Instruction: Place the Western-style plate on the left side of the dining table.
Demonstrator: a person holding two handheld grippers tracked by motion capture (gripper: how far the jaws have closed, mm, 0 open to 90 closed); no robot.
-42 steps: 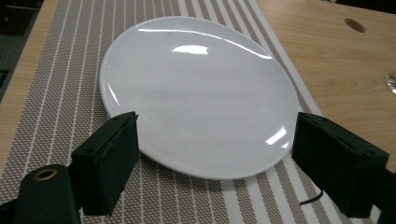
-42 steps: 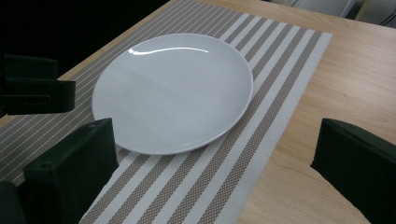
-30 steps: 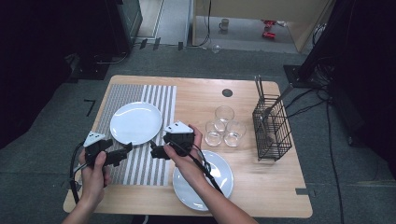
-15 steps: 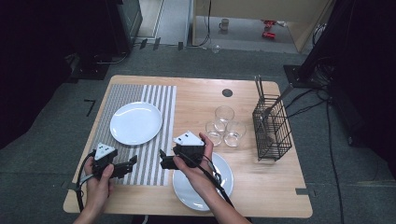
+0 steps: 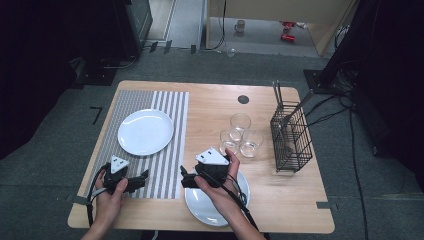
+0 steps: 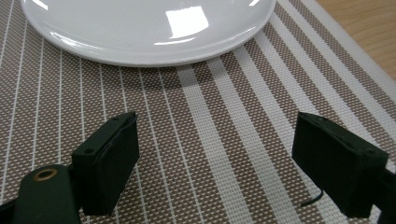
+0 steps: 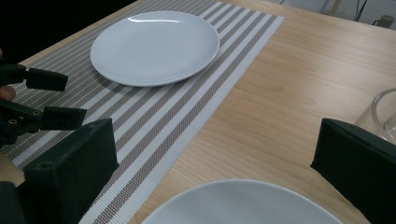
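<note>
The left gripper [image 5: 142,178] hovered over the striped placemat [image 5: 170,150], just short of the white plate [image 5: 145,131] lying on it, jaws wide with nothing between them; in its own view the plate's [image 6: 144,28] far rim was cut off. Right of the placemat, the right gripper [image 5: 184,179] stood wide and empty above a second plate [image 5: 210,210], partly hidden by the hand [image 5: 220,187]
</note>
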